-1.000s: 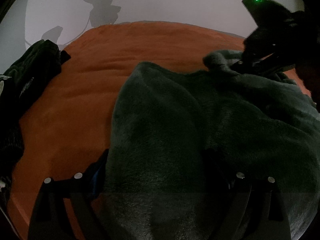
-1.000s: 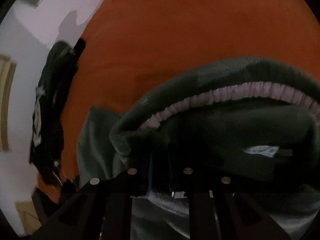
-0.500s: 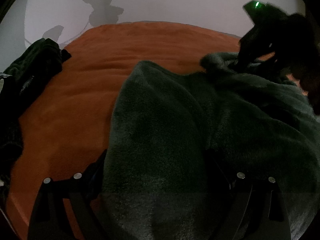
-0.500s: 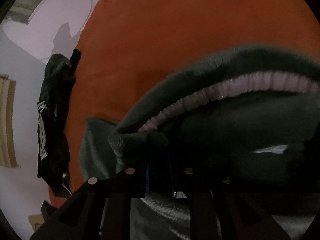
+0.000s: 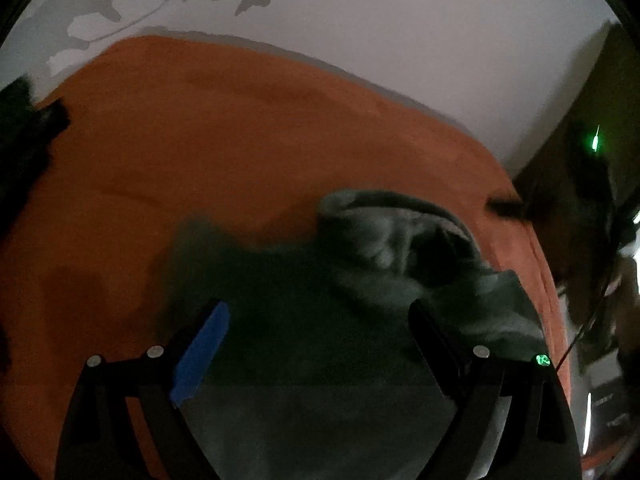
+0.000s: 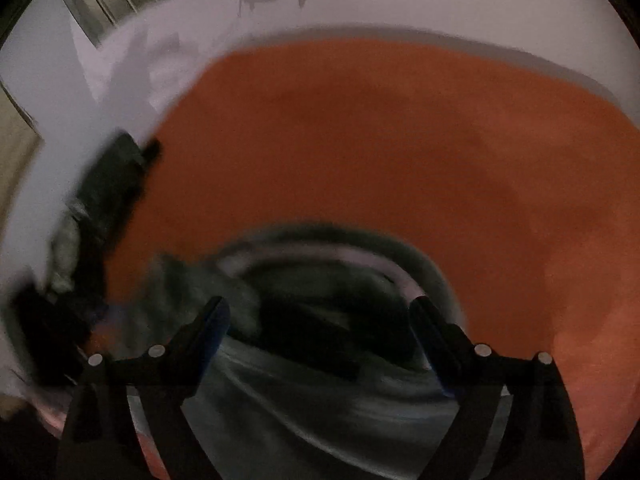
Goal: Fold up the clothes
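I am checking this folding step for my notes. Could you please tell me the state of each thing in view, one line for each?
Left hand-held gripper: open, holds nothing, above the grey garment.
Right hand-held gripper: open, holds nothing.
Grey garment: bunched and unfolded on the orange bedcover; its pale elastic waistband gapes open.
Orange bedcover: spread out, mostly smooth.
Dark clothes: heaped at the bed's edge, unfolded.

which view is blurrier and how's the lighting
The right wrist view is blurrier: the grey garment smears into streaks, and the dark clothes at left are smudged. The left wrist view is dim but steadier, with hard shadows on the wall. Both bend edges, fisheye style.
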`<state>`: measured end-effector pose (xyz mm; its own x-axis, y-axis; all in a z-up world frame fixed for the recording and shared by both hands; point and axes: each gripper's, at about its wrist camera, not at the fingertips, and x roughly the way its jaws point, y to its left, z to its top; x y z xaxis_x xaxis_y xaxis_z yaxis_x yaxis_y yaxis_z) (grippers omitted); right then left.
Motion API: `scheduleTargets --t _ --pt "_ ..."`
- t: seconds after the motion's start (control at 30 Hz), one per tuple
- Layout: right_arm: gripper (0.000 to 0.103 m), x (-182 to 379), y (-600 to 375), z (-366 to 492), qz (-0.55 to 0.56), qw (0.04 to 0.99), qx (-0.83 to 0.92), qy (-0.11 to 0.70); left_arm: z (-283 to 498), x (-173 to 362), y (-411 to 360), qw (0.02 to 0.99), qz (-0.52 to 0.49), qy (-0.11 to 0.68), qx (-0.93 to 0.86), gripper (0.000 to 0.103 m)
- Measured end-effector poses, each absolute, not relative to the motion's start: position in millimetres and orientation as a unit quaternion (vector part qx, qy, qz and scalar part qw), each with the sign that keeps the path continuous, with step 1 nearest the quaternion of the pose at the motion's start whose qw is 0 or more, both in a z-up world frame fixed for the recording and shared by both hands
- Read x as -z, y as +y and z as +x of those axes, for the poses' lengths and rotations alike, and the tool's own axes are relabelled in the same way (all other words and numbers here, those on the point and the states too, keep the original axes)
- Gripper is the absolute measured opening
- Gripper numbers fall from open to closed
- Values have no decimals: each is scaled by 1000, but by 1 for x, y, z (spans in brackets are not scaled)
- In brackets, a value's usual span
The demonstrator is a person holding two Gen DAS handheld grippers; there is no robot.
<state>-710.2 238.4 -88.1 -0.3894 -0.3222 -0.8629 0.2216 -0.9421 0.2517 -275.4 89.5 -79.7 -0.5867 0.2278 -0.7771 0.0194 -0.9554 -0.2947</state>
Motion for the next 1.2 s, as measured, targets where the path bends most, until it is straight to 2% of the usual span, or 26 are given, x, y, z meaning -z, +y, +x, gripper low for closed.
scheduleTargets --t 0.17,0.23,0.27,0.3,0.33,0.37,0.47,0.57,0.67,0.77,0.87,0.9,0.97,1.0,1.07,1.2 --pt "90 138 256 -724 569 124 813 -5 -360 93 122 10 -504 -94 -858 92" --pt "69 151 258 -729 579 114 807 3 -385 109 126 8 -536 -116 -836 92" --pt "31 156 259 -731 582 110 806 7 -394 117 126 16 -547 -138 -826 90" --pt "15 158 263 -732 580 107 807 2 -401 125 126 23 -553 -159 -817 84" --pt "15 154 271 -732 570 104 815 -20 -405 129 125 28 -554 -172 -814 43" --pt "15 152 279 -731 561 103 820 -39 -406 131 125 37 -556 -186 -809 14" --pt "14 155 301 -725 550 106 826 -71 -394 123 107 106 -514 -269 -807 14" --pt "14 157 324 -720 537 109 830 -103 -387 123 88 147 -479 -304 -810 14" --pt "21 160 346 -714 524 112 833 -135 -392 146 70 106 -509 -311 -795 14" --pt "29 159 363 -710 513 114 831 -183 -394 154 57 83 -523 -307 -791 19" --pt "31 141 369 -700 481 108 839 -230 -396 139 55 74 -520 -275 -806 22" --pt "40 129 373 -694 462 105 849 -234 -397 127 54 69 -512 -257 -817 23" --pt "56 109 382 -675 427 90 870 -230 -401 105 57 61 -490 -221 -841 33" --pt "57 104 385 -666 417 86 875 -233 -402 94 60 55 -478 -198 -854 37" --pt "57 94 391 -640 403 85 878 -245 -397 67 71 35 -465 -124 -876 58" --pt "57 87 385 -585 401 71 881 -242 -356 52 98 38 -465 -1 -884 69"
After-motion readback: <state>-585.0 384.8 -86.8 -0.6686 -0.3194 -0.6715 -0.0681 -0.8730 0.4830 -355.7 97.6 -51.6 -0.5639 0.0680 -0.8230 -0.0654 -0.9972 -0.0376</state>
